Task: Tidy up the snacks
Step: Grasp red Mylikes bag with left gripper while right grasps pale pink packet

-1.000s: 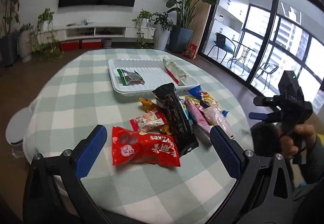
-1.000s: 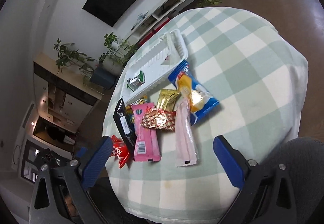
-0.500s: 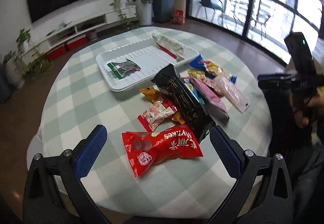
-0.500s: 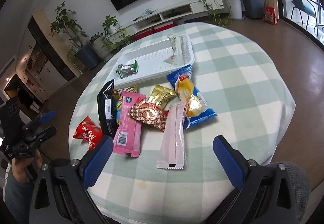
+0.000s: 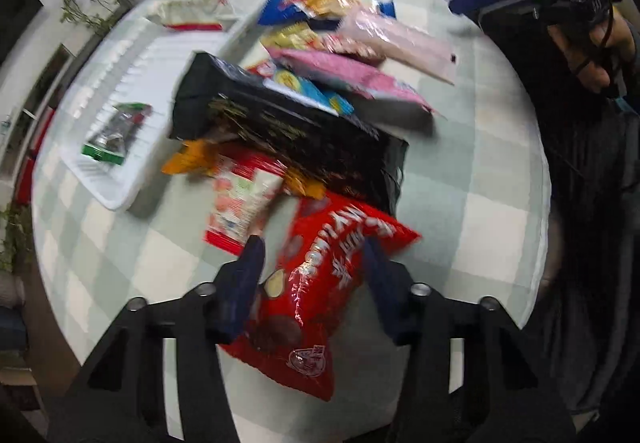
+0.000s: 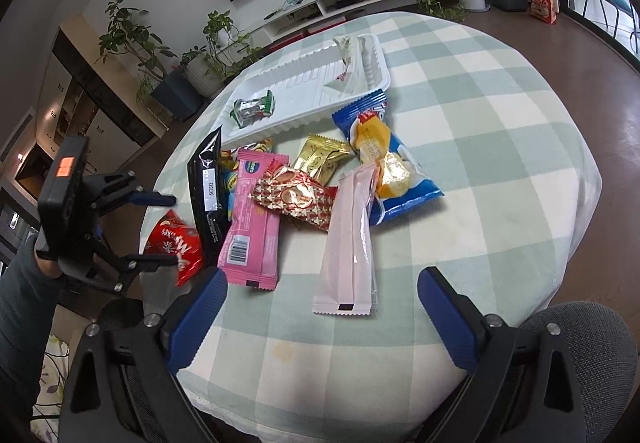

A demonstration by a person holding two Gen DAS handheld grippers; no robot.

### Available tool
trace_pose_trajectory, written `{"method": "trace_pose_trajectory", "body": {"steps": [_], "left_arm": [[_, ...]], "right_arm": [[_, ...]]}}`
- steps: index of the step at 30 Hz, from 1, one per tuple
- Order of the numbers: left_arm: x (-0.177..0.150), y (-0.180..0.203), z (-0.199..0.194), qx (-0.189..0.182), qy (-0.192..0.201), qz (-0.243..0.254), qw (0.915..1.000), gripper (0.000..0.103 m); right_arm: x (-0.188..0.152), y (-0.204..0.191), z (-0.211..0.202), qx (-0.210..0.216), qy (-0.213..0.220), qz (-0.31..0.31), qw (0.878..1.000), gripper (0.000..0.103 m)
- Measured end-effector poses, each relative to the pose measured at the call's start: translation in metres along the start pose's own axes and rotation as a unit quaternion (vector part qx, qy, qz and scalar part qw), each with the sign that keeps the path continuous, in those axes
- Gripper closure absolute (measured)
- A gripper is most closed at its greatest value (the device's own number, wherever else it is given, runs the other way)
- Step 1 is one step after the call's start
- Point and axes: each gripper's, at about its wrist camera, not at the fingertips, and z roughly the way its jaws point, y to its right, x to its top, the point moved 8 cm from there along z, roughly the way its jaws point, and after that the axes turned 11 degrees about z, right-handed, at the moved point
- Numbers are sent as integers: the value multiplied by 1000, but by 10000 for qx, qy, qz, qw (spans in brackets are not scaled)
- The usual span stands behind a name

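left gripper (image 5: 312, 263) over the red snack bag (image 5: 320, 291) at the near edge of the table (image 5: 480, 171) — jaws closing, the bag between them, contact blurred and not yet certain. right gripper (image 6: 320, 307) wide apart and empty, hovering near the pale pink packet (image 6: 352, 239). step in hand: grasping the red bag. next move, likely — a firm pinch, then a lift clear of the black bag (image 5: 288, 131) toward the white tray (image 5: 120, 195).
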Motion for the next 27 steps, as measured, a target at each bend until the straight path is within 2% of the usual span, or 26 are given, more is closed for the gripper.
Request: {"method": "trace_pose_trajectory", "body": {"steps": [4, 6, 9, 14, 19, 23, 27], "left_arm": [[-7, 13, 6, -123, -130, 87, 9998, 56], [-10, 18, 8, -300, -185, -13, 9994, 56], [-13, 24, 19, -356, -374, -202, 9985, 56], [-8, 24, 21, -290, -322, -725, 9964, 57], [-11, 27, 18, -114, -224, -1122, 9934, 67], [-14, 34, 12, -56, -93, -1424, 9898, 68], [-23, 44, 3, -146, 122, -1751, 9844, 68]], "right_arm": [[1, 5, 1, 5, -5, 75, 10000, 4], [1, 7, 5, 16, -41, 132, 9999, 4], [-2, 6, 10, 22, -118, 150, 9998, 4], [-5, 5, 12, -76, -151, 86, 9998, 4], [-2, 9, 11, -154, -140, 100, 9997, 6], [0, 9, 11, -259, -91, 5, 9996, 6], [3, 6, 13, -402, -53, -179, 9990, 7]]}}
